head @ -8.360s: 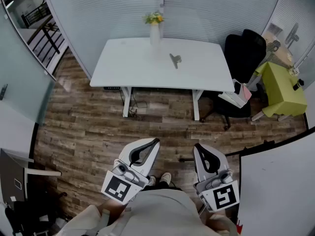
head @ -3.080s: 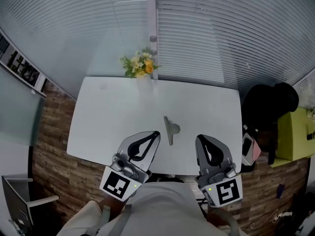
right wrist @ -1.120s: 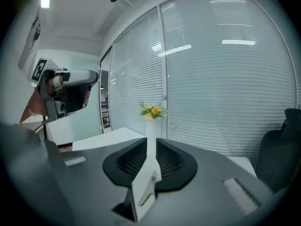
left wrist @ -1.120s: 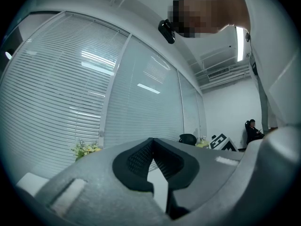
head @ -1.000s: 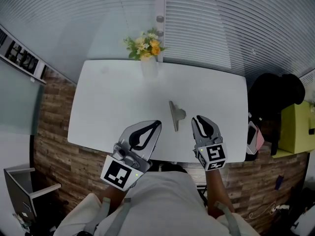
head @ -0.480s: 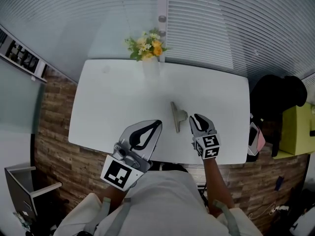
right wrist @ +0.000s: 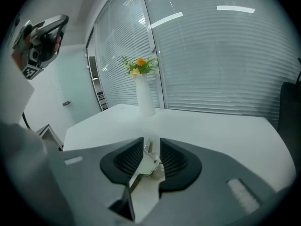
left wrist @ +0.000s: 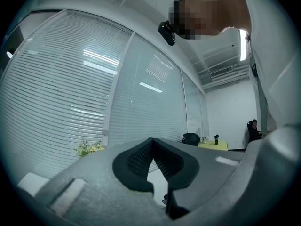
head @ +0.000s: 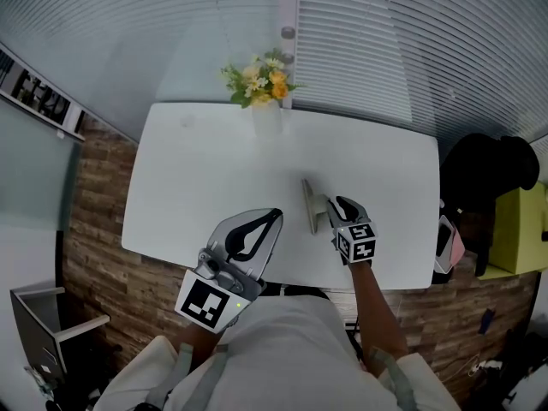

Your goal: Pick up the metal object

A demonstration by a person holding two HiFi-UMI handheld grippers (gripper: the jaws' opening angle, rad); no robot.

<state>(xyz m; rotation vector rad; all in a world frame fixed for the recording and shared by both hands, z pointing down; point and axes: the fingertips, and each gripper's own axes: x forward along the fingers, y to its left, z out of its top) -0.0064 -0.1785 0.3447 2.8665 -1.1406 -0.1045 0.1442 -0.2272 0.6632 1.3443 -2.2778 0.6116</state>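
Metal object (head: 310,208) between the right claw's (right wrist: 151,142) jaws, just opening wider

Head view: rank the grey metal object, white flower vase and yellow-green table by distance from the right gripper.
1. Grey metal object: between the right gripper's jaws, which have just been opening.
2. White flower vase: desk's far edge.
3. Yellow-green table: far right, beyond the desk.
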